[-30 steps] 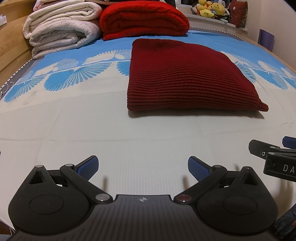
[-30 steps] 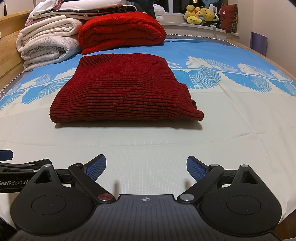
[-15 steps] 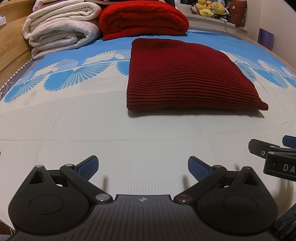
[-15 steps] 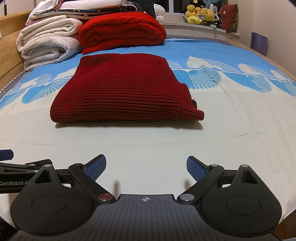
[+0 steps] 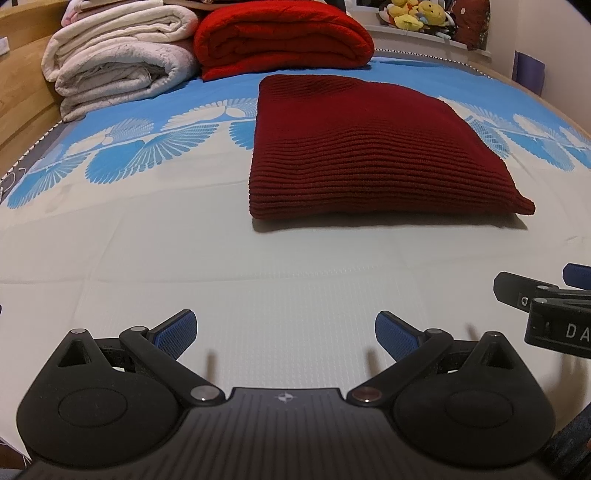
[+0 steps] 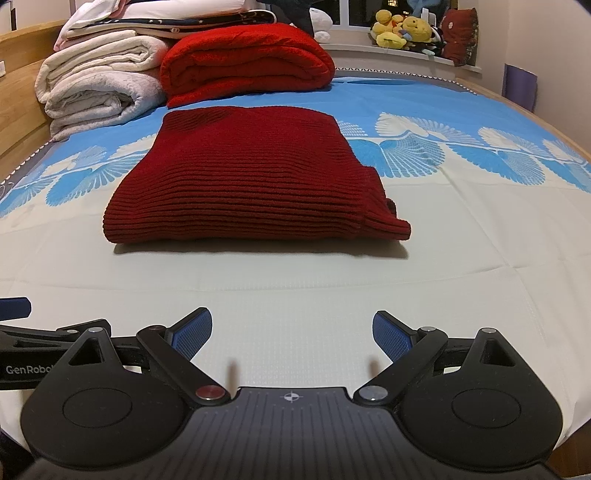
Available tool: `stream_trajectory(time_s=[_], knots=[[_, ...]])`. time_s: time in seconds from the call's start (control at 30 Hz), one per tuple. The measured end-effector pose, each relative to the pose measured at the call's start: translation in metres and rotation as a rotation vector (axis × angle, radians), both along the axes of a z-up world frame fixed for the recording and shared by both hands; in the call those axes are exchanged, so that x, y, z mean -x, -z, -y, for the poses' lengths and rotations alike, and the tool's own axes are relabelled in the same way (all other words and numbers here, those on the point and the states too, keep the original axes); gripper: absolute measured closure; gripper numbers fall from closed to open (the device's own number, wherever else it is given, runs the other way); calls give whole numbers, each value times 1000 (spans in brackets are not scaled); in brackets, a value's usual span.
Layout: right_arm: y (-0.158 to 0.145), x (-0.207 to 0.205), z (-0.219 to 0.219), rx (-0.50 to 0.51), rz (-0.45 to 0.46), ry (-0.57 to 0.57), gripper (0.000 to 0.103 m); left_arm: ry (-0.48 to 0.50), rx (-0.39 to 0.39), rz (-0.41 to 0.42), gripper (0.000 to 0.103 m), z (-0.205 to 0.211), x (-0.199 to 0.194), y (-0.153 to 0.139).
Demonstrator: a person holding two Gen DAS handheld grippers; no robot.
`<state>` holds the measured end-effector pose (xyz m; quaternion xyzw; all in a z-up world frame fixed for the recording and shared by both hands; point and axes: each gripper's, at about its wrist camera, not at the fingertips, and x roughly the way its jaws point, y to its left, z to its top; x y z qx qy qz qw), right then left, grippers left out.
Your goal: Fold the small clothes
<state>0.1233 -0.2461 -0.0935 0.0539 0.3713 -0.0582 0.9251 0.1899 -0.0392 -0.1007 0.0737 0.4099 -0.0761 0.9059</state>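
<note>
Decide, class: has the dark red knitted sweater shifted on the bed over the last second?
No. The dark red sweater lies folded in the same spot, its far edge still just short of the folded red blanket.

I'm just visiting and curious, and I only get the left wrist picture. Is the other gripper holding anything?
Observer: No. The right gripper is open, with nothing between its fingers.
Operator: Is the sweater tidy on its right side?
Observer: Mostly. On the sweater, a separate ribbed layer pokes out at the near right corner.
Operator: Is anything on top of the white blankets?
Observer: A dark cloth with small stars lies on the white blankets.
</note>
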Motion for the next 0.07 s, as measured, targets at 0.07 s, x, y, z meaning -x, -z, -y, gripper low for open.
stream_trajectory(time_s=[0.07], knots=[[0,0,3,-6,2,-1,9,2,2,2,0,0,0,0]])
